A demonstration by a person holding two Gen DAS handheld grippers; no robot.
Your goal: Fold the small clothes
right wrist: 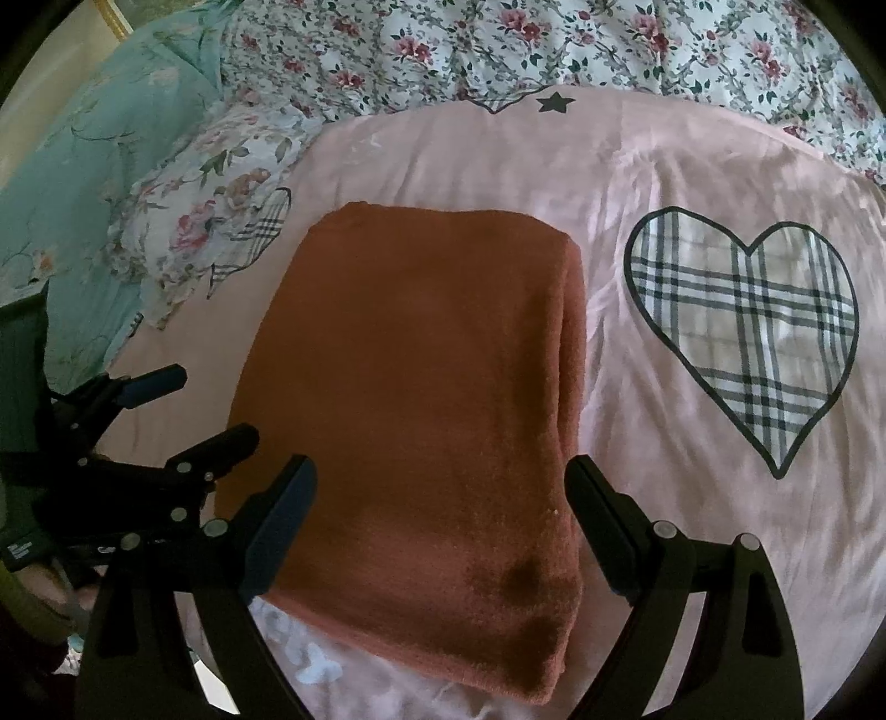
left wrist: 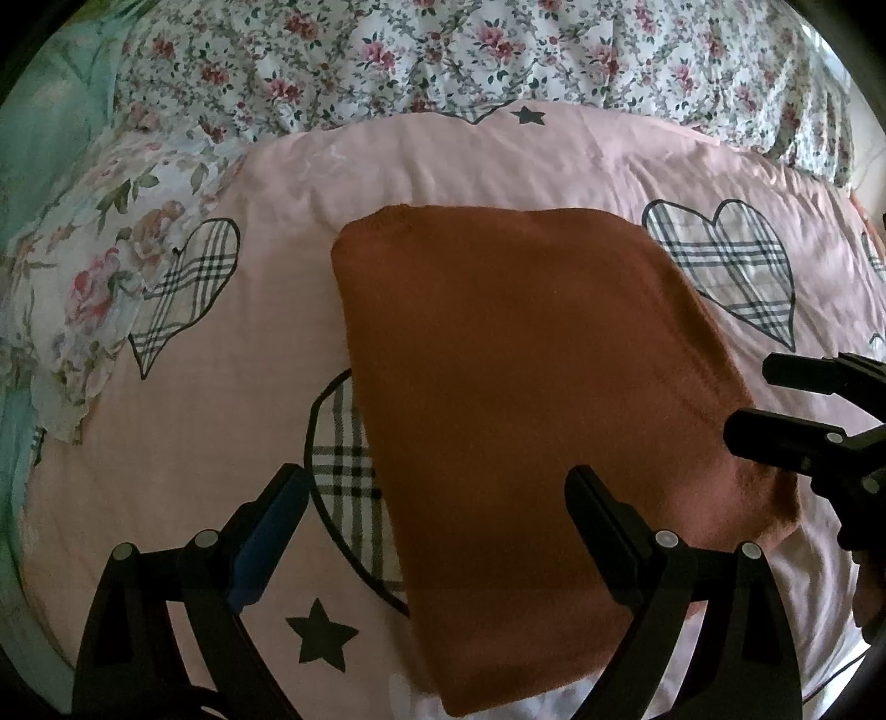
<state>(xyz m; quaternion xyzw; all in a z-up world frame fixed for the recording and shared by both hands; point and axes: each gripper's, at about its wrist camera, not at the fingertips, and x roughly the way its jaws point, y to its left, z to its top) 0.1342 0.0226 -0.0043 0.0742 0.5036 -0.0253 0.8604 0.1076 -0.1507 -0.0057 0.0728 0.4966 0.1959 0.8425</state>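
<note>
Left wrist view: both grippers hang with jaws spread wide over a folded rust-brown cloth on a pink bedcover.

Neither the left gripper [left wrist: 437, 493] nor the right gripper [right wrist: 440, 487] grips anything. The rust-brown cloth [right wrist: 421, 399] lies flat as a folded rectangle on the pink bedcover [right wrist: 653, 183], between printed plaid hearts [right wrist: 742, 327]. Floral bedding [right wrist: 498, 44] is bunched along the far edge, and a teal quilt [right wrist: 83, 166] lies at the left.

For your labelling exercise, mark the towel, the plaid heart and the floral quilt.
towel [right wrist: 421, 376]: right wrist view, middle of top layer.
plaid heart [right wrist: 742, 332]: right wrist view, its centre.
floral quilt [left wrist: 498, 50]: left wrist view, upper middle.
</note>
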